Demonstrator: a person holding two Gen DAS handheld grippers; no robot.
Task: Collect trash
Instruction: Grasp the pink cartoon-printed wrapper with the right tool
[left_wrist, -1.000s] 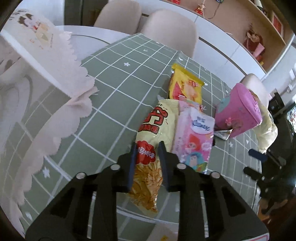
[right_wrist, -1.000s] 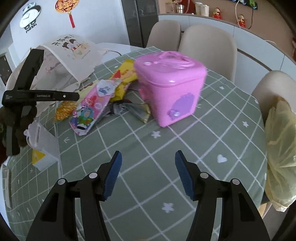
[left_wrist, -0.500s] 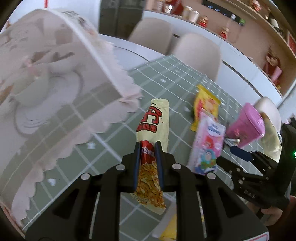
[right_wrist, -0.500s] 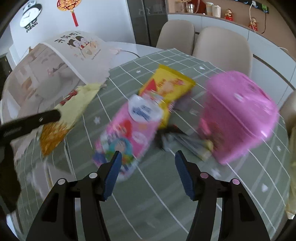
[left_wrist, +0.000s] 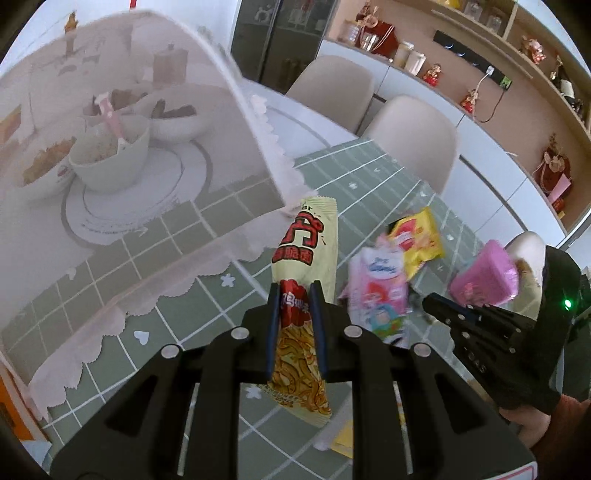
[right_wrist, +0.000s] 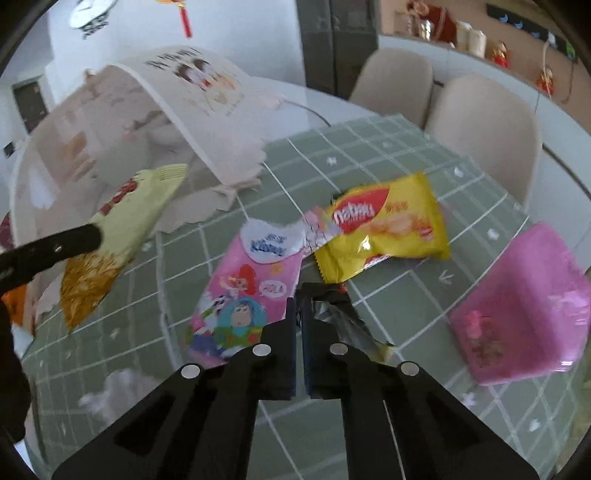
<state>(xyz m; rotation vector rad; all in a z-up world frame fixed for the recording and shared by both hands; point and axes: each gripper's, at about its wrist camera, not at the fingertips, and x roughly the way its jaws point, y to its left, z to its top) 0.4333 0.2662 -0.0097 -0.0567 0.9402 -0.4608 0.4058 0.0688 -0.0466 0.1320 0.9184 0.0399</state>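
Your left gripper (left_wrist: 295, 295) is clamped on the pale yellow snack packet (left_wrist: 308, 258), pads pressing its red middle; the packet hangs clear above the green checked tablecloth (left_wrist: 184, 325), just beside the mesh food cover (left_wrist: 147, 147).

Your right gripper (right_wrist: 298, 306) has its jaws drawn together with only a sliver between the pads. Nothing can be seen pinched there. Its tips sit over the crumpled silver wrapper (right_wrist: 343, 321); contact cannot be confirmed.

On the cloth remain the pink tissue pack (right_wrist: 251, 280), the yellow biscuit packet (right_wrist: 384, 232) overlapping its top edge, and the pink box (right_wrist: 524, 310) well to the right.
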